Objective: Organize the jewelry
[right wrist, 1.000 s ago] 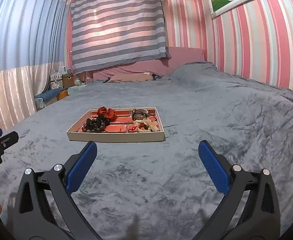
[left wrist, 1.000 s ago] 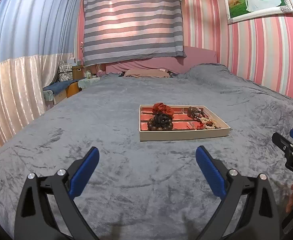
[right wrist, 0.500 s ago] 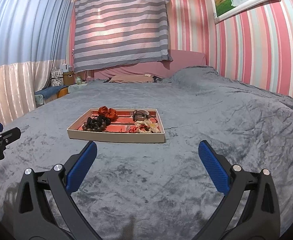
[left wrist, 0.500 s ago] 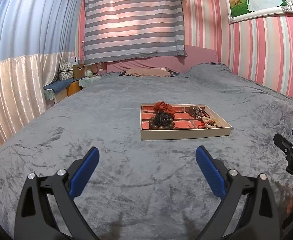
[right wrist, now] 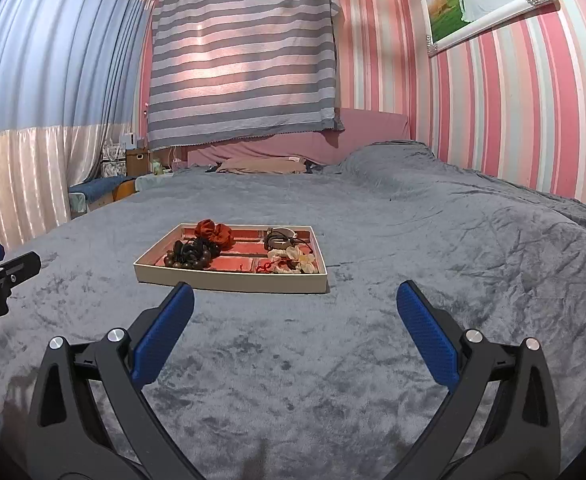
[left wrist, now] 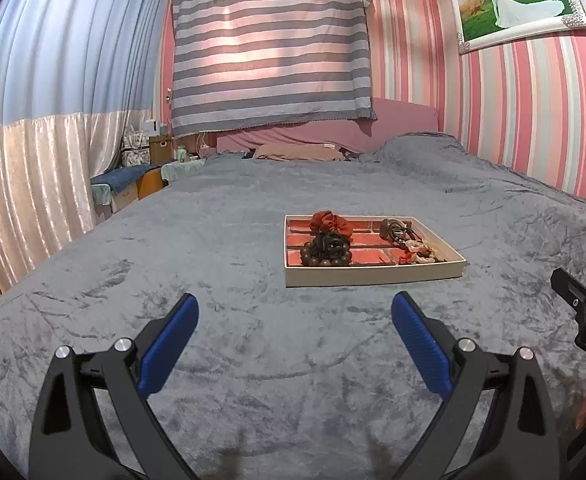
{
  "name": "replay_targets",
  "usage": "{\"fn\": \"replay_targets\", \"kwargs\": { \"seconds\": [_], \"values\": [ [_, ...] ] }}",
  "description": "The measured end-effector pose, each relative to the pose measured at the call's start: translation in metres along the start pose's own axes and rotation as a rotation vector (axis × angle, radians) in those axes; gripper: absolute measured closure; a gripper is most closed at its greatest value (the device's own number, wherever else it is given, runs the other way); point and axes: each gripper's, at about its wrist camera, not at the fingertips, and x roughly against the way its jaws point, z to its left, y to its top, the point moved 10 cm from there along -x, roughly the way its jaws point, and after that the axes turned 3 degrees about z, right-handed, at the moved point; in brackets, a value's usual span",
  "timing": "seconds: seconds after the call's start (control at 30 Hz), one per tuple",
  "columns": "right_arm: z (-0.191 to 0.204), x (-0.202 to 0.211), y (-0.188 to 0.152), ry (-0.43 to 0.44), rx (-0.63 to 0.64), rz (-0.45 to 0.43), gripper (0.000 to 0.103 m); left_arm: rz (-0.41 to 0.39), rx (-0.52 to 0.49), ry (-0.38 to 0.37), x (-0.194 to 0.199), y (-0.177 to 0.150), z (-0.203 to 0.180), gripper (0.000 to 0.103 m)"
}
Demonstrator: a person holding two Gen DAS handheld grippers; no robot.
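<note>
Left gripper [left wrist: 295, 320] and right gripper [right wrist: 295, 310] both released, short of tray [left wrist: 373, 274] on bed [left wrist: 213, 240]. Risk: tangled beads [left wrist: 325, 254] and scrunchie [left wrist: 330, 222] lifting together.

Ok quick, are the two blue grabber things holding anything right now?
Left gripper: open, holding nothing, above the grey blanket.
Right gripper: open, holding nothing, short of the jewelry tray.

Low views toward shared tray [left wrist: 373, 278]
</note>
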Motion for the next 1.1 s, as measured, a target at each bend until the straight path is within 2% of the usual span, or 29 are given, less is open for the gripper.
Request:
{"fn": "replay_targets", "kwargs": {
  "seconds": [1.1],
  "values": [
    [-0.0011,0.0002,0.0011,-0.001,0.0,-0.006,0.004,-0.011,-0.009,-0.002,0.0038,0.0009,-0.0022,0.008]
  ]
}}
